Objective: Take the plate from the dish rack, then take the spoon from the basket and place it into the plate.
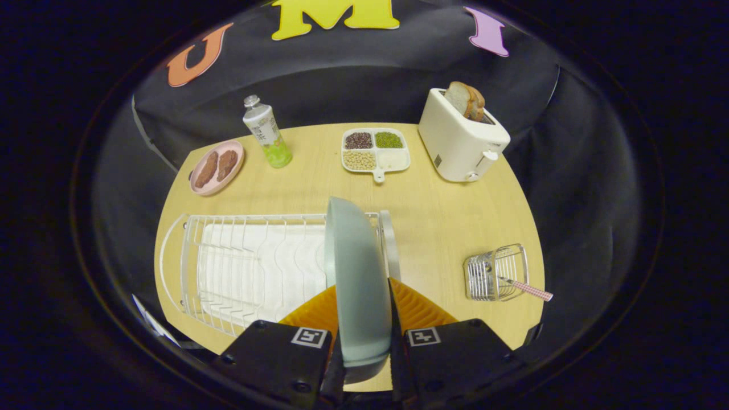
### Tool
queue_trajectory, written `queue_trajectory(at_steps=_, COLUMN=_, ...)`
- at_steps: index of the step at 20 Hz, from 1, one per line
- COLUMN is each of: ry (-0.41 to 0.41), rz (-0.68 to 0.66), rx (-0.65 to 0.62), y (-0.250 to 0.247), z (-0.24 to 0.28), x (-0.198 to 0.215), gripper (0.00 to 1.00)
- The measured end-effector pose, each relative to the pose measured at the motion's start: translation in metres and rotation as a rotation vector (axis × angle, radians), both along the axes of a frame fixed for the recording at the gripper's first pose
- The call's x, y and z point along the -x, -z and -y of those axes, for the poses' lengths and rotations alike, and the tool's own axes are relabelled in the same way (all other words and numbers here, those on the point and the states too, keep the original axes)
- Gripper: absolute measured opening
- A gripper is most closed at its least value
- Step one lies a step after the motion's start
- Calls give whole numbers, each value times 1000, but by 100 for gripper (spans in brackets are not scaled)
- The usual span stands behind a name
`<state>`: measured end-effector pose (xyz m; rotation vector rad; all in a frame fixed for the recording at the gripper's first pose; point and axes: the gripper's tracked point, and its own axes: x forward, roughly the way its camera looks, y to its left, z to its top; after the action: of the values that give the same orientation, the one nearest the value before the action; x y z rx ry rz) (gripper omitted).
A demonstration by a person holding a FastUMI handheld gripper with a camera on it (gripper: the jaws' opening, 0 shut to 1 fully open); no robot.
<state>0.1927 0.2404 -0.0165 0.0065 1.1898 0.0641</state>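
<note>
One plate point(356, 285) on edge gripped in the jaws, one dish rack point(239, 267), one spoon point(527, 287) in one basket point(495, 272)

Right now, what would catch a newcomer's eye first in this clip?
The grey-green plate stands on edge between the fingers of the gripper, which press on it from both sides, at the right end of the white dish rack. Beyond it, across the wooden table, a white toaster holds bread. To the right, a wire basket holds the spoon.
</note>
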Motion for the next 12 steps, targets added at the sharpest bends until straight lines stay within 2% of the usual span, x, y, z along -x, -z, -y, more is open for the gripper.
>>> queue_trajectory(at_steps=5, ry=4, rz=58, rx=4, y=-19, z=20, x=8, gripper=34)
queue_trajectory(at_steps=12, ry=-31, rz=73, rx=-314, y=-28, z=16, x=82, gripper=34)
